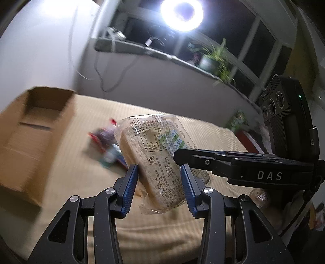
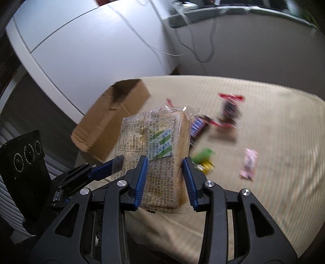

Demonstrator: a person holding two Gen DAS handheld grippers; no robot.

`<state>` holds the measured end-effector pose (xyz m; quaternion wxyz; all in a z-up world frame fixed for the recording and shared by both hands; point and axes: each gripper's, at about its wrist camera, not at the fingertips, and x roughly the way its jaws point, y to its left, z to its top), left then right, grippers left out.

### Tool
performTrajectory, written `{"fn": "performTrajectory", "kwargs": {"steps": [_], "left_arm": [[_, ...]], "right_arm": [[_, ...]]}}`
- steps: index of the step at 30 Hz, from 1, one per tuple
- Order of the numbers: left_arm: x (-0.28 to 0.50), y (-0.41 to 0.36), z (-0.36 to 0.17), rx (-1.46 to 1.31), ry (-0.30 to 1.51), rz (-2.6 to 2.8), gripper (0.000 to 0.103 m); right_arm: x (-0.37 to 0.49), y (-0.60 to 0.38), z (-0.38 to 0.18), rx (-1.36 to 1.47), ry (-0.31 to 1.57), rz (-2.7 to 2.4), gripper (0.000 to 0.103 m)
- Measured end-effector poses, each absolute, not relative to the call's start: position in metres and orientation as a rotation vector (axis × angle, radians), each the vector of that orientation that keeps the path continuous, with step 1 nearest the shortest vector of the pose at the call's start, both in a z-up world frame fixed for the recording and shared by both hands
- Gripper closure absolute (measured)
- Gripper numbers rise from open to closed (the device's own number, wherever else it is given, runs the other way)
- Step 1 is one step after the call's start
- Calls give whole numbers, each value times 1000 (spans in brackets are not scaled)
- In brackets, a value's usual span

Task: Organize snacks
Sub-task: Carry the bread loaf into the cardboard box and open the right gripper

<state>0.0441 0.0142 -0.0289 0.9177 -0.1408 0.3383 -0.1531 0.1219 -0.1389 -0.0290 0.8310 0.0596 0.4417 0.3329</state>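
Beige ribbed cloth is covering the table point(image 2: 254, 203) I am working over, and a white cabinet point(image 2: 91, 50) is standing behind its far edge. Brown cardboard box point(image 1: 30, 130), open at the top, is sitting on the cloth to the left, with nothing lying between it and my load. A ring light point(image 1: 181, 13) is glaring above the window sill, where a potted plant point(image 1: 213, 58) is standing. Loose snacks are lying blurred on the cloth beyond the grippers: a red and dark packet point(image 2: 229, 109), a pink wrapper point(image 2: 248, 163), and a green and yellow one point(image 2: 203, 159) just beside my right pad. I am holding the wrapped bread point(image 1: 154, 162) off the cloth with both tools at once. My left gripper point(image 1: 160, 188) is clamping the loaf's lower end, blue pads pressing each side, and it is pointing downward. My right gripper point(image 2: 164, 182) is squeezing the same loaf, also tilted down, and in the left view its black finger point(image 1: 195, 155) is reaching in from the right across the packet.
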Motion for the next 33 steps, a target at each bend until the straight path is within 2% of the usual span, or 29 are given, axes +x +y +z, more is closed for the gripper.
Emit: {"fn": "performTrajectory", "kwargs": {"steps": [16, 33], "left_arm": [[46, 152, -17, -374, 632, -60, 62], [62, 170, -37, -422, 701, -3, 62]], "right_arm": [[157, 24, -4, 3, 929, 929, 65], [172, 71, -33, -108, 995, 957, 65]]}}
